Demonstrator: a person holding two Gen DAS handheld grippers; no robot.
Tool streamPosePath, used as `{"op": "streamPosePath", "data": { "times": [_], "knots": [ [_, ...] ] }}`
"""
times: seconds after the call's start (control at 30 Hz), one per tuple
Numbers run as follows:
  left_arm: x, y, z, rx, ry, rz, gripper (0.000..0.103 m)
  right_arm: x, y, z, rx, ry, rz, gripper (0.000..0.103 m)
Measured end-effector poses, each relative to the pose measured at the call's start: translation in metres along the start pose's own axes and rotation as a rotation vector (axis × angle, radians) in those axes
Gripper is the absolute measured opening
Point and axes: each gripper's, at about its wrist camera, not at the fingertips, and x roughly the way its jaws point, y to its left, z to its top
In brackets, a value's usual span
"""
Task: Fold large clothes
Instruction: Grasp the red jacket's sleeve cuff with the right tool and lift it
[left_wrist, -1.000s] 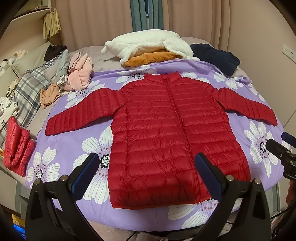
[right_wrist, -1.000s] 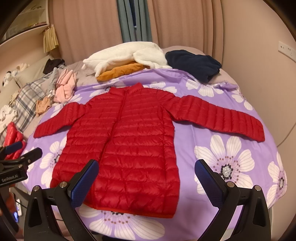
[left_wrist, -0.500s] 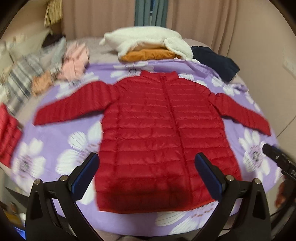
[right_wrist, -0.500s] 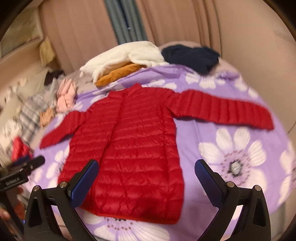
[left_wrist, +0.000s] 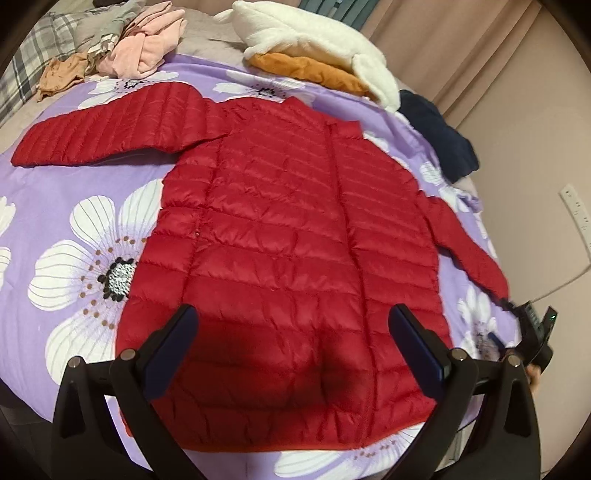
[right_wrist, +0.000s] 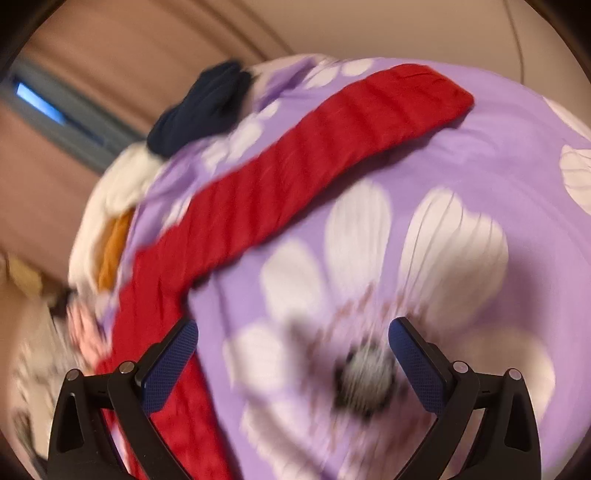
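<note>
A red quilted puffer jacket (left_wrist: 288, 258) lies flat, front up and zipped, on a purple flowered bedspread (left_wrist: 85, 229), both sleeves spread out. My left gripper (left_wrist: 293, 354) is open and empty, hovering over the jacket's hem. My right gripper (right_wrist: 293, 365) is open and empty above the bedspread, beside the jacket's right side, with the right sleeve (right_wrist: 314, 155) stretching away ahead of it. The right wrist view is blurred. The right gripper also shows at the far right of the left wrist view (left_wrist: 532, 332), near the right cuff.
A white fleece (left_wrist: 314, 40) over an orange garment (left_wrist: 310, 70) lies beyond the collar. A navy garment (left_wrist: 439, 136) lies at the back right. Pink and tan clothes (left_wrist: 140, 48) and a plaid sheet (left_wrist: 26, 59) lie at the back left. A wall (left_wrist: 535, 166) stands right.
Both grippers have moved in closer over the bed. The right gripper swung right and tilted toward the right sleeve; the left one dropped nearer the jacket's hem. Both stayed open.
</note>
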Motion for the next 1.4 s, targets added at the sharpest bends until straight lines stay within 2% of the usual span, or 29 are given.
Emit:
{"op": "streamPosePath", "data": {
  "times": [0.1, 0.17, 0.3, 0.43, 0.7, 0.73, 0.77, 0.87, 0.93, 1.1, 1.27, 1.4],
  "knots": [
    [0.005, -0.002, 0.006, 0.016, -0.010, 0.035, 0.103, 0.012, -0.011, 0.031, 0.068, -0.052, 0.054, 0.102],
    [0.006, -0.003, 0.008, 0.018, 0.006, 0.061, 0.103, 0.020, -0.015, 0.048, 0.122, -0.077, 0.058, 0.102],
    [0.004, 0.004, 0.007, -0.006, 0.041, 0.088, 0.103, 0.030, -0.024, 0.071, 0.186, -0.114, 0.090, 0.102],
    [0.005, 0.009, 0.009, -0.017, 0.055, 0.120, 0.103, 0.033, -0.033, 0.082, 0.315, -0.160, 0.126, 0.101],
    [0.011, 0.022, 0.011, -0.049, 0.093, 0.150, 0.103, 0.030, -0.061, 0.089, 0.466, -0.158, 0.128, 0.054],
    [0.011, 0.021, 0.009, -0.048, 0.091, 0.148, 0.103, 0.029, -0.063, 0.089, 0.464, -0.158, 0.103, 0.039],
    [0.011, 0.021, 0.009, -0.048, 0.089, 0.146, 0.103, 0.028, -0.063, 0.089, 0.452, -0.157, 0.068, 0.027],
    [0.011, 0.022, 0.010, -0.049, 0.087, 0.143, 0.103, 0.012, -0.058, 0.087, 0.387, -0.193, 0.030, 0.013],
    [0.012, 0.023, 0.010, -0.059, 0.093, 0.132, 0.103, -0.001, -0.047, 0.086, 0.295, -0.248, -0.002, 0.012],
    [0.011, 0.026, 0.009, -0.085, 0.105, 0.106, 0.103, -0.031, 0.003, 0.090, 0.063, -0.297, -0.057, 0.011],
    [0.008, 0.031, 0.006, -0.097, 0.097, 0.083, 0.103, -0.046, 0.082, 0.075, -0.241, -0.332, -0.100, 0.011],
    [0.002, 0.040, 0.005, -0.119, 0.087, 0.074, 0.103, -0.040, 0.148, 0.055, -0.459, -0.332, -0.104, 0.011]
  ]
}}
